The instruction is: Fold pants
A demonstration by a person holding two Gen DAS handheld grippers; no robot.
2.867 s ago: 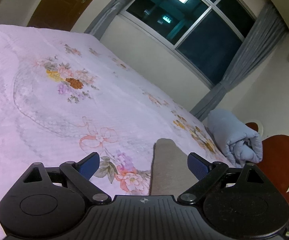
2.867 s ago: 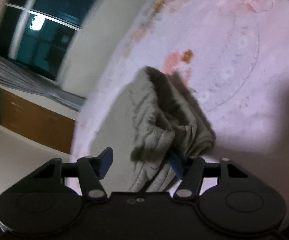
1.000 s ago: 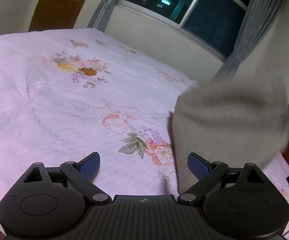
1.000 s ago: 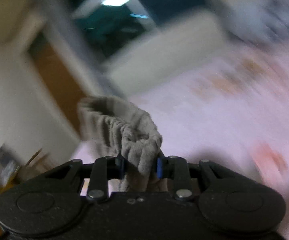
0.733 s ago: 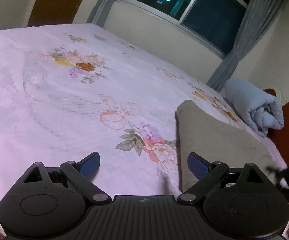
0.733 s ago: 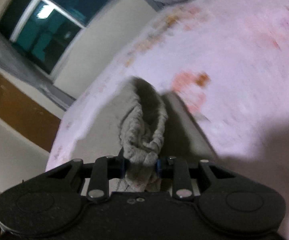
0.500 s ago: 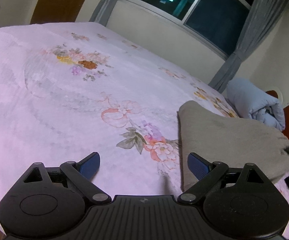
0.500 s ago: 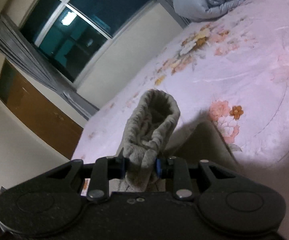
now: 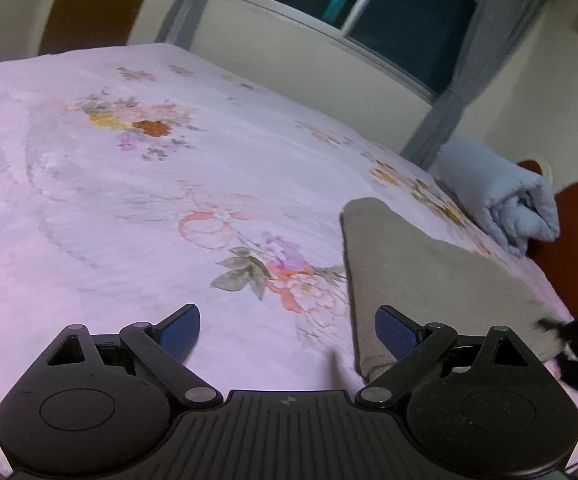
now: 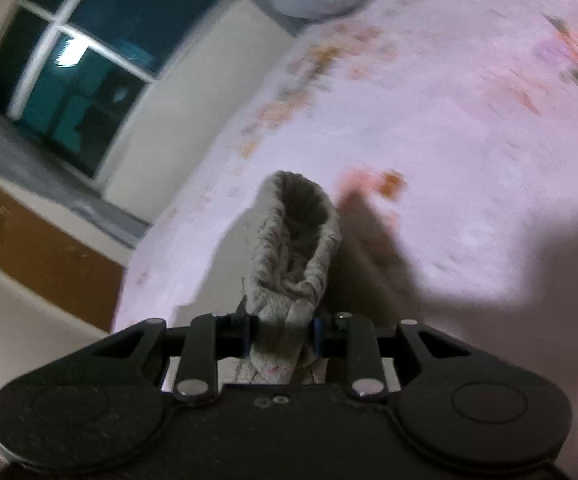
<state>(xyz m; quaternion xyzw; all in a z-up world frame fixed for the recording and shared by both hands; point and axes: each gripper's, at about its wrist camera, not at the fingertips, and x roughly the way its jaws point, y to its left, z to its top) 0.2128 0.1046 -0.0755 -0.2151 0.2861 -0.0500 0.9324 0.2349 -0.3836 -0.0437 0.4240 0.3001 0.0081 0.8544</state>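
Note:
The grey-beige pants lie folded on the pink floral bedspread, at the right in the left wrist view. My left gripper stands open just above the bed; its right finger is over the pants' near left edge, and nothing is between the pads. In the right wrist view my right gripper is shut on a bunched, ribbed end of the pants, which stands up in a loop in front of the jaws. The right gripper's black tip shows at the pants' far right corner in the left wrist view.
A rolled light-blue blanket lies at the far right edge of the bed, by a red-brown headboard. Beyond the bed are a window with grey curtains and a brown door. A dark shadow falls on the bedspread at right.
The pants, hanging lifted in the air a second ago, have come down flat onto the bed. My right gripper sank with its held end and rolled. The left gripper stayed open and still.

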